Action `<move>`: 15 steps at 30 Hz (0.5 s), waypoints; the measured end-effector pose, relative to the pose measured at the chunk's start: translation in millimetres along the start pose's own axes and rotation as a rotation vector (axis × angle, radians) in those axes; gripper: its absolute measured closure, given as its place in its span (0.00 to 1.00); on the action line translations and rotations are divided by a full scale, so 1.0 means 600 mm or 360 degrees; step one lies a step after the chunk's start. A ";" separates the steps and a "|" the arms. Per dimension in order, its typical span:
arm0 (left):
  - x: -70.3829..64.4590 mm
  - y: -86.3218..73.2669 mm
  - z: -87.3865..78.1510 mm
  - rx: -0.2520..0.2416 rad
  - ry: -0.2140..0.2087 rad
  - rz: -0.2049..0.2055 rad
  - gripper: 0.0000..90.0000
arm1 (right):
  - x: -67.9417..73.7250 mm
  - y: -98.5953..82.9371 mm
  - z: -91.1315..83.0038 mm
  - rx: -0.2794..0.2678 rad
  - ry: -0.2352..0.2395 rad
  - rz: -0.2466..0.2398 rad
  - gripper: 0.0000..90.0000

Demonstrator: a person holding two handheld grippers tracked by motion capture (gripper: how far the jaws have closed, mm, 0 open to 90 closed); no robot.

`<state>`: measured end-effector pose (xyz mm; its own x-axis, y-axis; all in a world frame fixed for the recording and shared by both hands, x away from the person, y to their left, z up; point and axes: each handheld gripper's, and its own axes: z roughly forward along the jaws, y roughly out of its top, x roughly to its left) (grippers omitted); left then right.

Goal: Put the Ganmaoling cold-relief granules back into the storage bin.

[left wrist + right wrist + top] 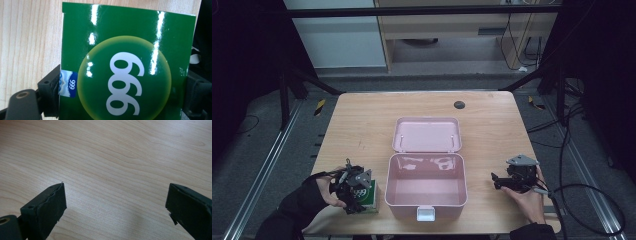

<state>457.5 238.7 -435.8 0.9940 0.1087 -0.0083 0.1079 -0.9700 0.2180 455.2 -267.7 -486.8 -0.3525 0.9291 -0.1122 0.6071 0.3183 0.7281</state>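
Green box [127, 67] clamped between left gripper [353, 186] fingers; right gripper [116, 207] (fingers wide apart) holds nothing.

Looks like a lab / test rig, not a home. Bare wooden table [362, 125] sits inside a black metal frame [422, 10] w/ dark curtains either side, aluminium rails [257, 170] on grey carpet, and loose cables [572, 150] trailing across the floor at right.
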 end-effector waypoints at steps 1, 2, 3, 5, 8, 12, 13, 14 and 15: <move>0.000 0.000 -0.001 0.0003 -0.0002 -0.0005 0.15 | 0.000 0.000 0.000 0.0000 0.0000 0.0000 0.04; 0.000 0.000 -0.001 0.0005 -0.0003 -0.0006 0.15 | 0.000 0.000 0.000 0.0002 0.0001 0.0001 0.04; -0.001 0.000 -0.002 0.0001 0.0001 -0.0004 0.15 | 0.000 0.000 0.000 0.0002 0.0001 -0.0001 0.04; -0.001 0.000 -0.005 -0.0003 0.0000 -0.0010 0.16 | 0.000 0.000 0.000 0.0005 0.0001 -0.0001 0.04; -0.003 0.000 -0.019 -0.0015 0.0015 -0.0009 0.16 | 0.000 0.000 0.001 0.0008 0.0004 0.0002 0.04; -0.009 0.000 -0.048 -0.0037 0.0048 -0.0002 0.16 | 0.000 0.000 0.000 0.0012 0.0003 0.0001 0.04; -0.010 0.000 -0.054 -0.0039 0.0051 -0.0002 0.16 | -0.001 0.000 0.000 0.0010 0.0002 0.0002 0.04; -0.012 0.001 -0.059 -0.0038 0.0056 0.0001 0.16 | -0.001 0.000 0.000 0.0006 0.0003 -0.0001 0.04; -0.013 0.001 -0.064 -0.0038 0.0056 0.0002 0.16 | -0.001 0.000 0.000 0.0012 0.0003 -0.0003 0.04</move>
<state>449.2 245.6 -398.4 0.9930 0.1153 0.0263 0.1056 -0.9647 0.2412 455.3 -268.5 -486.5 -0.3551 0.9280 -0.1125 0.6116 0.3217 0.7228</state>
